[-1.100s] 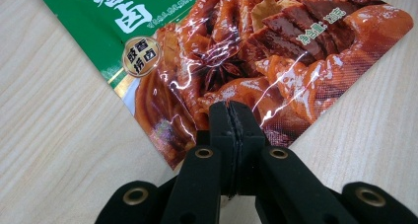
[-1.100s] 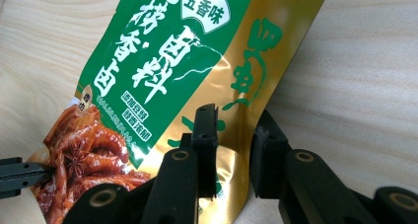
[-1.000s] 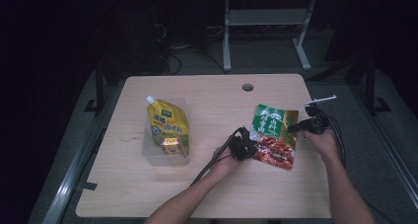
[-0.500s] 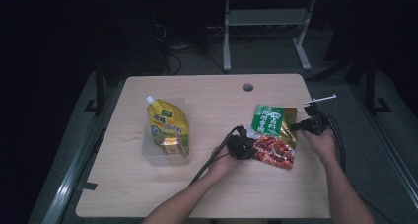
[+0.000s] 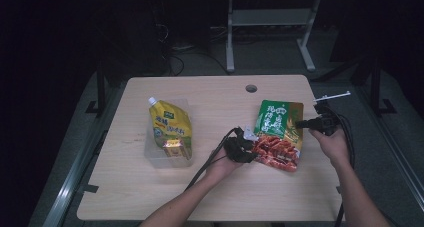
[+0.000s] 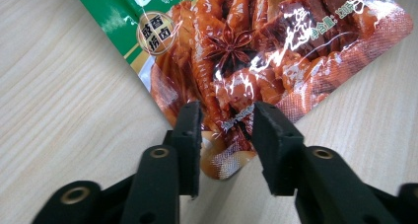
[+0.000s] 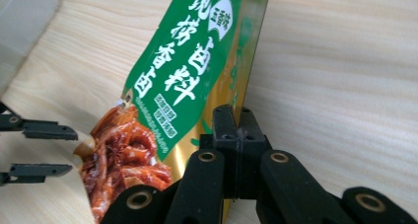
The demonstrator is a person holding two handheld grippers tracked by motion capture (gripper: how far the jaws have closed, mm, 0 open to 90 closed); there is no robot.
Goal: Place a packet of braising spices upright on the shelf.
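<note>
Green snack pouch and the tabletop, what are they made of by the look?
Green snack pouch: looks like glossy plastic film, crinkled with bright glare; gold edge hints at foil laminate, unsure. Table: pale wood-grain top, matte; likely laminate rather than solid wood.

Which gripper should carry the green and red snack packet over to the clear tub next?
Right. The right gripper is shut on the packet's gold edge and has it tilted up. The left gripper's jaws have just been opening around the bottom corner, pads apart from it. The clear tub lies across the table.
</note>
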